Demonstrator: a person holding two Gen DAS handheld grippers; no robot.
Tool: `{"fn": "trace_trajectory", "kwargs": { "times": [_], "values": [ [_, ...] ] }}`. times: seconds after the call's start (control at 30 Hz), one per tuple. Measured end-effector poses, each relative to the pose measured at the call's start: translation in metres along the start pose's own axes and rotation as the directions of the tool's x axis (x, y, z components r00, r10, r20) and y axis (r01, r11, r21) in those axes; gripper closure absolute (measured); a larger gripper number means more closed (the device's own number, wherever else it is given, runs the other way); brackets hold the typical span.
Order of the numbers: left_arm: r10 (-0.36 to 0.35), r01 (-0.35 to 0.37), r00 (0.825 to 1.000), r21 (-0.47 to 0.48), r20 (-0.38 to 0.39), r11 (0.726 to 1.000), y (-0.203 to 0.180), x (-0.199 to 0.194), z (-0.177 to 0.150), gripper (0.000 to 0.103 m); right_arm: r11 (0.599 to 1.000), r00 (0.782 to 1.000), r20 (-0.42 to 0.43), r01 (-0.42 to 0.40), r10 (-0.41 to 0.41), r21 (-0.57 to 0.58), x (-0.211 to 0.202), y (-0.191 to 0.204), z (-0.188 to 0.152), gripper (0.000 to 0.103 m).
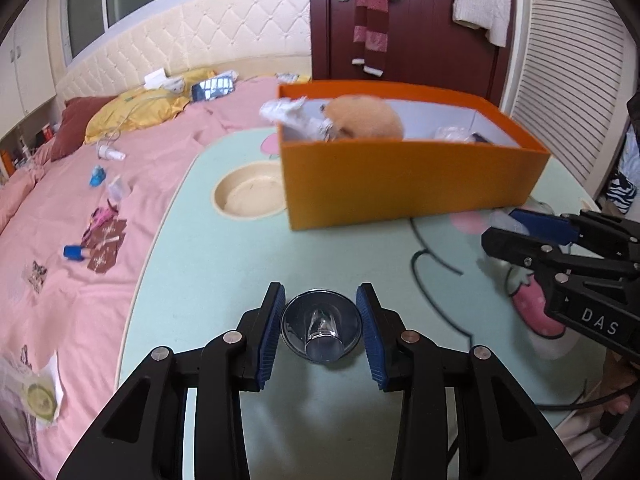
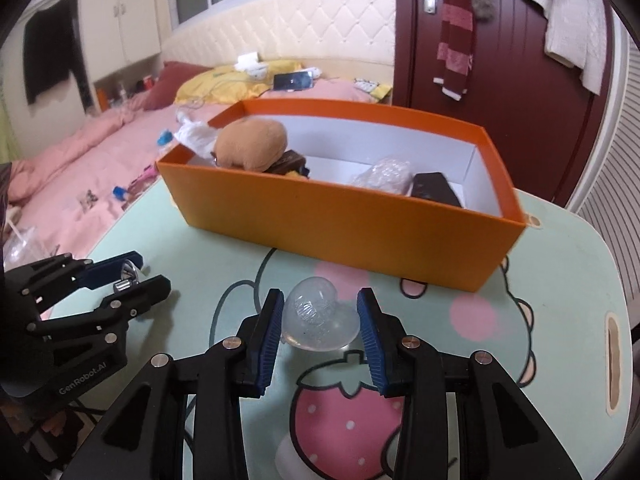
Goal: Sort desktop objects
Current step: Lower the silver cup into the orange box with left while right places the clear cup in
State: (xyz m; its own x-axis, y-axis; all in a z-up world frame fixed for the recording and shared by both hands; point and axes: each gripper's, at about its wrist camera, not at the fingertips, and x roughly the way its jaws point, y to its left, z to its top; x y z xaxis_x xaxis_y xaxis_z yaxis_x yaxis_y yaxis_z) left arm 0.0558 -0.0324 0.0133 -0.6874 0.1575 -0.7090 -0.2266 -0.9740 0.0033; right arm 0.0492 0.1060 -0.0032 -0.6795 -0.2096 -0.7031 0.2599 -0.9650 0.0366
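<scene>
Slippage is our worry: left gripper (image 1: 320, 328) jaws flank a clear funnel-shaped piece (image 1: 321, 326), right gripper (image 2: 320, 330) jaws flank a soft clear heart-shaped piece (image 2: 316, 316); whether either bites, we cannot tell. Both sit near the surface (image 2: 560, 280) front edge, before the orange box (image 2: 340, 232); smooth plastic may squirt out.

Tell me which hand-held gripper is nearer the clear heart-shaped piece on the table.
Right. The right hand-held gripper has the clear heart-shaped piece between its fingers, whereas the left hand-held gripper is off to the left, closed on a small suction-cup hook.
</scene>
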Motion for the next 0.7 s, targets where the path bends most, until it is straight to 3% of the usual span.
{"fn": "trace_trajectory", "kwargs": {
  "times": [0.4, 0.7],
  "values": [
    [-0.078, 0.077, 0.992, 0.014, 0.101, 0.997, -0.012, -0.021, 0.044, 0.064, 0.999, 0.997, 0.076, -0.009, 0.006, 0.037, -0.031, -0.010, 0.014, 0.066],
    [-0.110, 0.100, 0.977, 0.062, 0.183, 0.993, -0.021, -0.023, 0.097, 0.064, 0.999, 0.988, 0.157, -0.010, 0.005, 0.031, -0.042, -0.021, 0.051, 0.066]
  ]
}}
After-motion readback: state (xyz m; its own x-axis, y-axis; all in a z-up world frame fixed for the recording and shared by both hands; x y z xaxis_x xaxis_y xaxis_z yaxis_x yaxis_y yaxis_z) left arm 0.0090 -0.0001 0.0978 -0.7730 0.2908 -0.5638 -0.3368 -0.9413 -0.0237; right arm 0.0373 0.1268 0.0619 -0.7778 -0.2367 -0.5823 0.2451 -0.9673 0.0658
